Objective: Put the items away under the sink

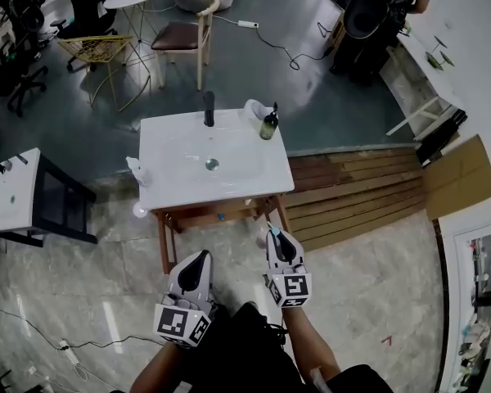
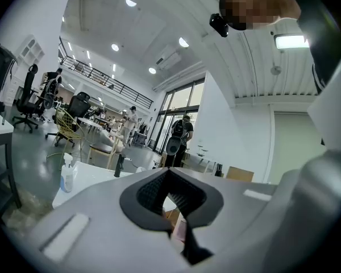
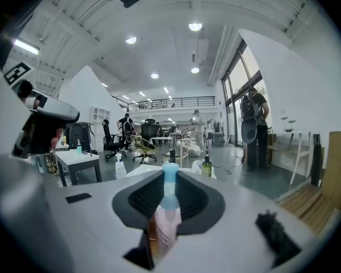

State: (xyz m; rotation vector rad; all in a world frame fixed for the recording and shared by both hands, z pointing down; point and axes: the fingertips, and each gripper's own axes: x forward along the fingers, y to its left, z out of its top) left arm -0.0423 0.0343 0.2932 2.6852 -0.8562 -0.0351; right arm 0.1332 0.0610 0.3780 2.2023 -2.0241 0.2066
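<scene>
Around you the hall lies wide, its chairs (image 1: 180, 38) and people well apart from your work; no trouble looks likely from there. Underfoot, the floor (image 1: 376, 293) is glossy stone tile, with bare planks (image 1: 352, 195) just right of the bench. I judge a dropped bottle would skid or roll a long way on either.

Ahead stands the bench (image 1: 168, 142), white-topped, carrying a tap (image 1: 209, 109), a soap (image 1: 268, 125) and a sprayer (image 1: 139, 172). The shelf (image 1: 217, 212) beneath it shows only as a wooden front rail in the head view, so you would be placing half blind. The likeliest fault is a knock against that rail or against the leg (image 1: 280, 216) near your right gripper.

Your left gripper (image 1: 201, 258) has its jaws drawn together at the tips, with nothing I can make out gripped. Your right gripper (image 1: 275, 234) has its jaws clamped on the bottle (image 3: 165, 223). It is pink-bodied and lies lengthwise between the pads, its blue cap (image 3: 170, 172) foremost at the tips. Held that way on a round body, it could slide forward and out if you dip the nose too far, or twist loose if the cap strikes wood first.
</scene>
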